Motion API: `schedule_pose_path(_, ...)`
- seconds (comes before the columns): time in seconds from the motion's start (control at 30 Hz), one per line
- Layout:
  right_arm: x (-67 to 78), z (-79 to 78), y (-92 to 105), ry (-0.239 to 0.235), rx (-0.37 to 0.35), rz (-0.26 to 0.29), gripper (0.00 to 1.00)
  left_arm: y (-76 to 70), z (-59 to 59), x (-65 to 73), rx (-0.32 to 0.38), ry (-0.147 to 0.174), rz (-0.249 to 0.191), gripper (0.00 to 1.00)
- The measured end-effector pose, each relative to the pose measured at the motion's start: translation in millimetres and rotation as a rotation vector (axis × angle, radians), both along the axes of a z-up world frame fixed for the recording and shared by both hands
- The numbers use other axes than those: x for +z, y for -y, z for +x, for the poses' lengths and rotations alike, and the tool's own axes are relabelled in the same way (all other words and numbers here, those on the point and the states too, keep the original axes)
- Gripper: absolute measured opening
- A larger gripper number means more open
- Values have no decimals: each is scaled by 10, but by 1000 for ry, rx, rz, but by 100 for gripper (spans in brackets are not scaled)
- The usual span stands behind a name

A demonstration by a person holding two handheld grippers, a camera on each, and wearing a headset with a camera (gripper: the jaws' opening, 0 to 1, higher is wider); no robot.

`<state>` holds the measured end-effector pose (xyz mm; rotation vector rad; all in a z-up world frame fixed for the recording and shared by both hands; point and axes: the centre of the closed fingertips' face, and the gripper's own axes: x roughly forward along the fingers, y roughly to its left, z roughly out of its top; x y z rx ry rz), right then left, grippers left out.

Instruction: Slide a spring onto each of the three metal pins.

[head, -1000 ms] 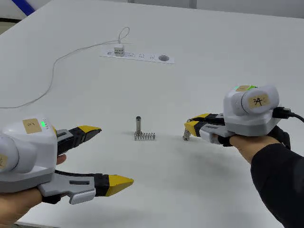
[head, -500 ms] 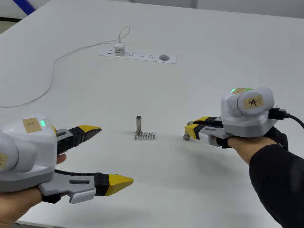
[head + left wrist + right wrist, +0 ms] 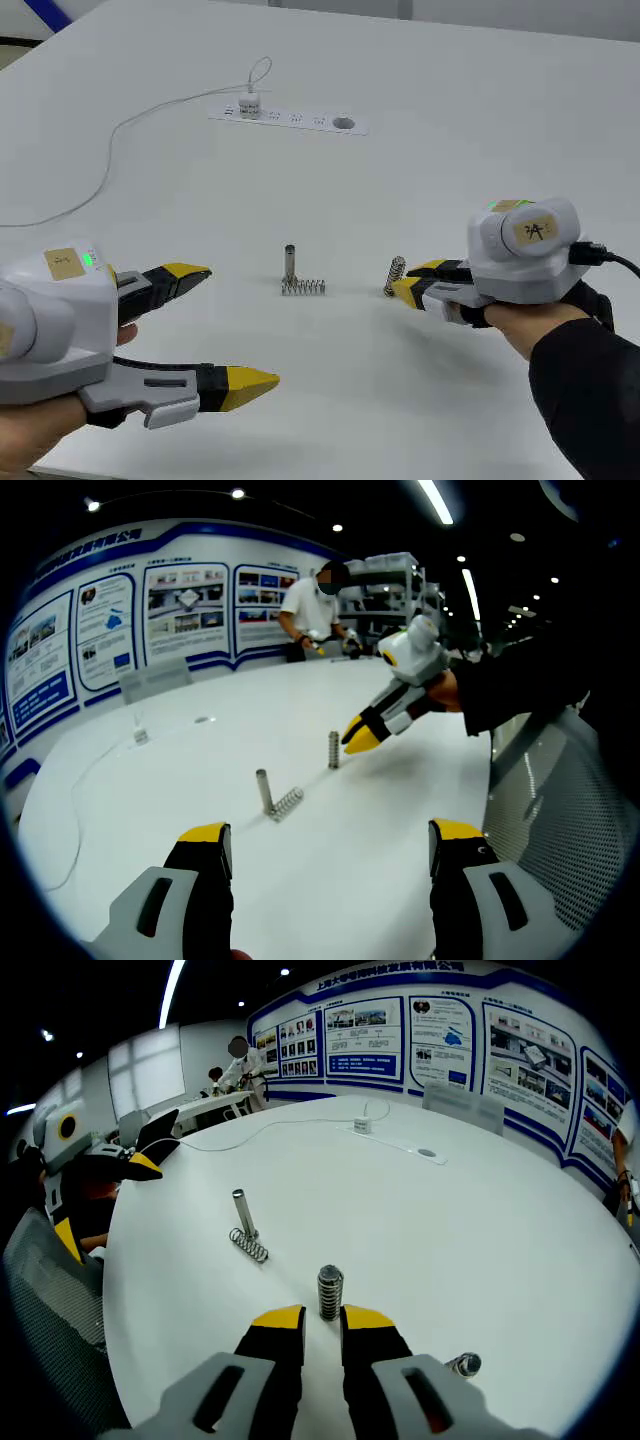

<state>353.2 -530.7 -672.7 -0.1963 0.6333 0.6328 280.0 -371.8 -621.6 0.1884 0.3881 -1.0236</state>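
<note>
Spring (image 3: pixel 304 287) loose on the white table (image 3: pixel 470 170): where exactly, and what of the rest? (DESK)

It lies on its side at the foot of the bare pin (image 3: pixel 290 262), which stands upright mid-table. Whether coil and pin touch I cannot tell. To the right a sprung pin (image 3: pixel 396 275) stands upright, coil already over it, just ahead of the right gripper (image 3: pixel 408 288). In the right gripper view a small metal piece (image 3: pixel 462 1365) lies beside that gripper, too small to call pin or spring. (PHOTOGRAPHER)

And the jaws? (DESK)

On the right gripper the yellow tips are nearly together, with a narrow gap between them. They clamp nothing, and the sprung pin is just beyond them. On the left gripper (image 3: pixel 240 324) the jaws are spread wide and empty, held low and well apart from the parts. (PHOTOGRAPHER)

How will the loose spring handle? (DESK)

By my judgement it is light, thin-wired and springy along its length. It looks round enough to roll, and likely to squirt out of a hard pinch. It is best taken gently across the middle of the coil, leaving one end free to go over the pin's top. The bare pin looks stiff but free-standing, so a sideways knock could topple it. Steadying it low on the shaft with the other gripper would seem wise. One pin of three is dressed, on this showing. (PHOTOGRAPHER)
</note>
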Motion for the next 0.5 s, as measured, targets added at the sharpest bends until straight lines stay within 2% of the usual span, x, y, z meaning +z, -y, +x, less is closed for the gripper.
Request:
schedule_pose_path(0.2,-15,-122,-36,-13,9,3,15,4,0,3,-2,1,-1,82)
schedule_pose_path(0.5,37,-246,-273,-7,76,4,15,9,-6,11,-6,4,-1,82)
